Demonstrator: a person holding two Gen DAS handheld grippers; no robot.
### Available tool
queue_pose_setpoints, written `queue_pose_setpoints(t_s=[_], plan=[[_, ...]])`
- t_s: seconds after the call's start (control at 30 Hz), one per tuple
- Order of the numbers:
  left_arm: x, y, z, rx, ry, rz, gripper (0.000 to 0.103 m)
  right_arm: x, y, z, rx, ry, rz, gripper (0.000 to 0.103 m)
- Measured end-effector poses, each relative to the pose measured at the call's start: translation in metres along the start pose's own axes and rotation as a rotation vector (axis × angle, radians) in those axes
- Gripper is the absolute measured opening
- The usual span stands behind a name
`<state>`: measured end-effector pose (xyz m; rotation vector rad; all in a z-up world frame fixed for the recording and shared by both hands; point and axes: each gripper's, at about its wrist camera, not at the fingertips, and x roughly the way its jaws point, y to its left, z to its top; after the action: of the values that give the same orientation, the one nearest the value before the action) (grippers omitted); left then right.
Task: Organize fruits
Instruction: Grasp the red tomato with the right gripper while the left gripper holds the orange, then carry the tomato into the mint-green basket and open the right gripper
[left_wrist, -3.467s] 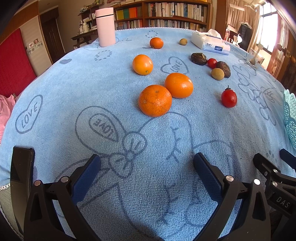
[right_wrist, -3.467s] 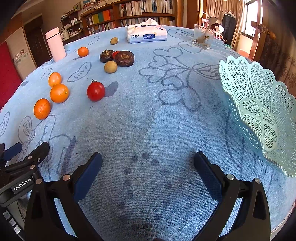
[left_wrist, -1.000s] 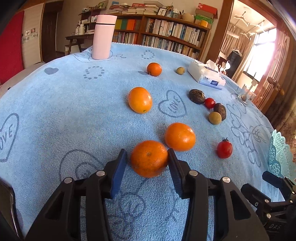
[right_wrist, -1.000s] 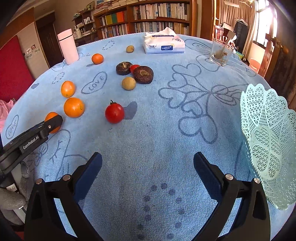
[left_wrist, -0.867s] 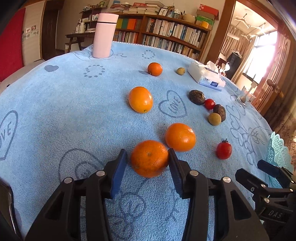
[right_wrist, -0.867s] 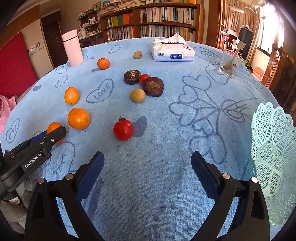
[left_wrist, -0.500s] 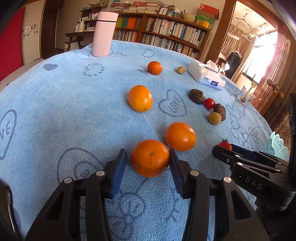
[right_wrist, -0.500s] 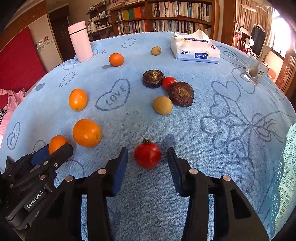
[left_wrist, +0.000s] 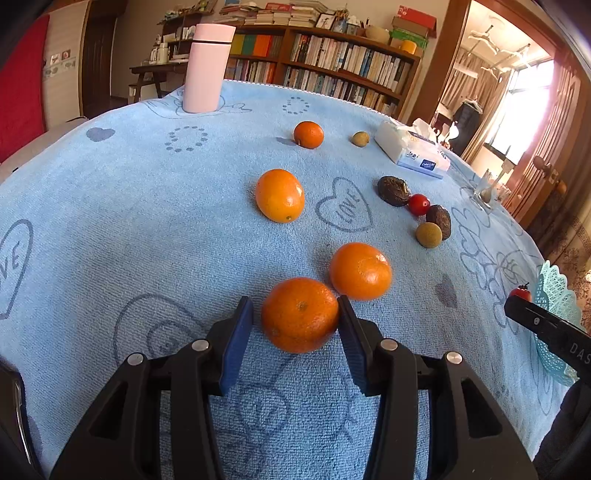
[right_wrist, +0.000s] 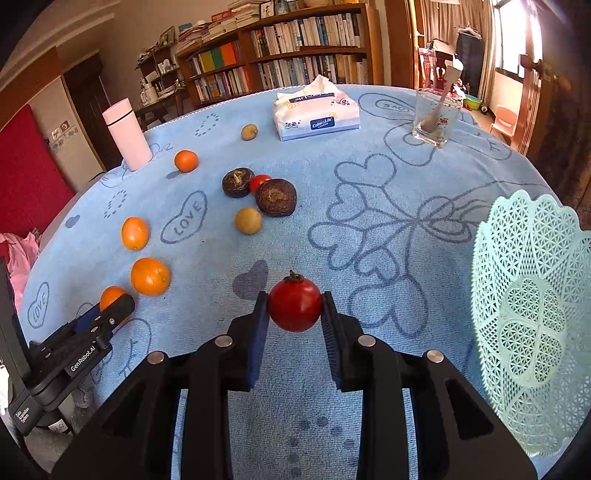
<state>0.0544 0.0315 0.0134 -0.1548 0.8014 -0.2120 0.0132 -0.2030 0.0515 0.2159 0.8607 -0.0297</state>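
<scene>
My left gripper (left_wrist: 294, 301) is shut on an orange (left_wrist: 300, 314) that rests on the blue cloth (left_wrist: 147, 221). A second orange (left_wrist: 360, 271) lies just beyond it, almost touching. My right gripper (right_wrist: 294, 297) has its jaws closing on a red tomato (right_wrist: 294, 305). Both pads press on the tomato, which hangs a little above the cloth with its shadow off to the left. The mint lattice basket (right_wrist: 532, 314) stands to the right of it. In the left wrist view the tomato (left_wrist: 520, 293) shows in front of the basket (left_wrist: 554, 295).
Farther back lie two more oranges (right_wrist: 135, 233) (right_wrist: 186, 161), two dark brown fruits (right_wrist: 276, 197), a small tomato (right_wrist: 259, 181) and two tan fruits (right_wrist: 248, 220). A pink flask (left_wrist: 207, 68), a tissue pack (right_wrist: 316, 114) and a glass (right_wrist: 436, 114) stand at the far edge.
My right gripper went forward to the tomato, shut on it from wide open and lifted it off the cloth. The left gripper stayed put on its orange.
</scene>
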Motion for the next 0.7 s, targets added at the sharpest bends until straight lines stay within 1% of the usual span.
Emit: queue_pose_setpoints(t_s=[0.1, 0.23, 0.43, 0.7], plan=[[0.0, 0.0, 0.0, 0.001, 0.0, 0.001, 0.048, -0.019, -0.019, -0.001, 0.04, -0.035, -0.024, 0.029], [0.002, -0.001, -0.001, 0.008, 0.005, 0.007, 0.048, -0.041, -0.045, -0.005, 0.092, -0.079, -0.076, 0.029], [0.003, -0.003, -0.002, 0.02, 0.01, 0.018, 0.049, -0.057, -0.085, -0.015, 0.178, -0.094, -0.127, 0.029], [0.003, -0.007, -0.001, 0.039, 0.016, 0.035, 0.049, -0.071, -0.118, -0.033, 0.244, -0.109, -0.182, 0.03]])
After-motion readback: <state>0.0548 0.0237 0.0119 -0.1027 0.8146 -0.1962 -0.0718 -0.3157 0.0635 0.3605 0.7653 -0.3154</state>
